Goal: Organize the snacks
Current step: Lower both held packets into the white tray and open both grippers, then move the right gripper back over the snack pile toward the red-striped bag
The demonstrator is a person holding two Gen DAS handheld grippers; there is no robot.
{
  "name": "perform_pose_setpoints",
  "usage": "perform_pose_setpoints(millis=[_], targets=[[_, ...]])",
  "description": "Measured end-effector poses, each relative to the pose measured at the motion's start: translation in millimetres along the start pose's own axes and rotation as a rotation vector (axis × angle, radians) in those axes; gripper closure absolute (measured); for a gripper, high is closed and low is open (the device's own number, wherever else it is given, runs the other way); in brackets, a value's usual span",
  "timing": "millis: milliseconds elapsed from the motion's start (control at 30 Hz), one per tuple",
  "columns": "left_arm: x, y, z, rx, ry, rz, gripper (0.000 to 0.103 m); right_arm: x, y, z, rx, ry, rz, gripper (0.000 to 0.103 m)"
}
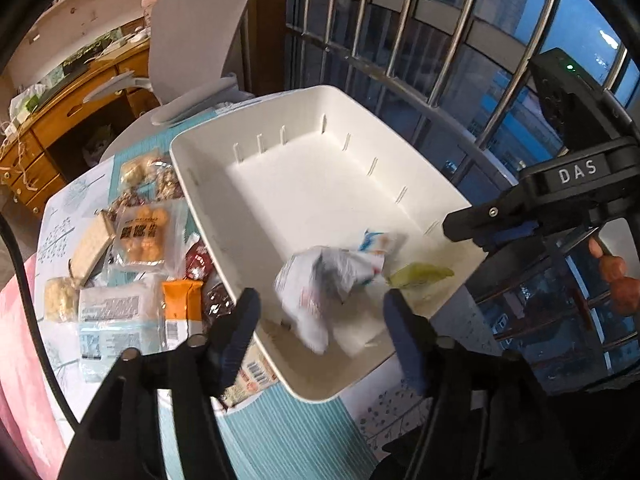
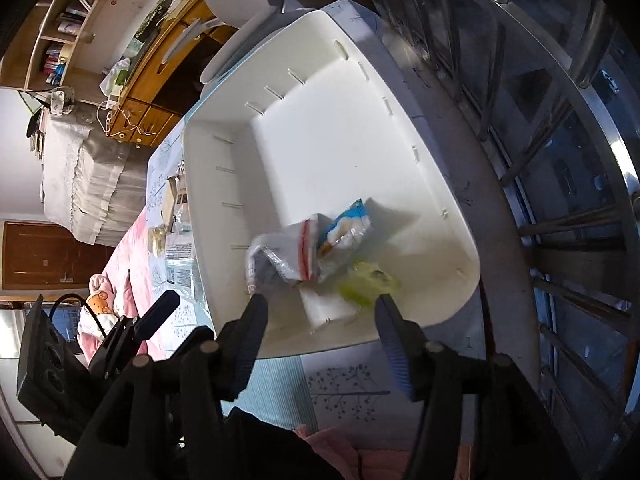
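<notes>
The snack packets on the tabletop [image 1: 276, 436], to the left of the left tool [image 1: 320, 320], look light, soft and slippery, so I would take one by its flat sealed edge. Both the left tool and the right tool [image 2: 320, 316] stand apart, holding nothing. Ahead of them, in the white bin [image 1: 304, 104], lie a crumpled white packet [image 1: 316, 292] and a green one [image 1: 420, 274].

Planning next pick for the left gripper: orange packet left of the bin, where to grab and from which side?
Judgement only: take the orange packet across its narrow width at the plain orange upper half, coming straight down. It lies flat, long axis running toward the camera. A white pack sits at one long edge and dark wrappers by the white bin at the other, so jaw room looks tight.
</notes>
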State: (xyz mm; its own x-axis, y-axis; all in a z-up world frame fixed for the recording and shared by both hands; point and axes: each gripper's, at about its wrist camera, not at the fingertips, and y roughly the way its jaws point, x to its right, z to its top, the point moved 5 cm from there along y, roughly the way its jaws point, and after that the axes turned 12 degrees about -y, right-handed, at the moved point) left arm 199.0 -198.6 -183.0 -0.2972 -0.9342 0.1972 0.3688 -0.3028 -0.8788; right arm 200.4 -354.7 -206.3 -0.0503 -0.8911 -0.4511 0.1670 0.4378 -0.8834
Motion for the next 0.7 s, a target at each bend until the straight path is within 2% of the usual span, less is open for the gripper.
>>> perform_pose_setpoints(millis=[233,400,567,700], targets=[[-16.0,-6.6,-13.6,-0.047,-0.076,-0.004,0.037,-5.1,5.4,-5.5,-0.013,0.023,0.038,0.041],[-35.9,-18.6,-26.8,-0.057,-0.139,0.001,0.037,-24.8,13.4,-16.5,-0.031,0.035,0.087,0.041],[-61.5,-32.2,-40.1,-0.062,-0.194,0.009,0.035,-49.2,17.0,-27.4,-0.027,0.024,0.095,0.041],[-83.5,-42.9,-49.0,-0.053,-0.211,0.017,0.035,-65.8,16.9,-33.6,0.019,0.047,0.07,0.041]])
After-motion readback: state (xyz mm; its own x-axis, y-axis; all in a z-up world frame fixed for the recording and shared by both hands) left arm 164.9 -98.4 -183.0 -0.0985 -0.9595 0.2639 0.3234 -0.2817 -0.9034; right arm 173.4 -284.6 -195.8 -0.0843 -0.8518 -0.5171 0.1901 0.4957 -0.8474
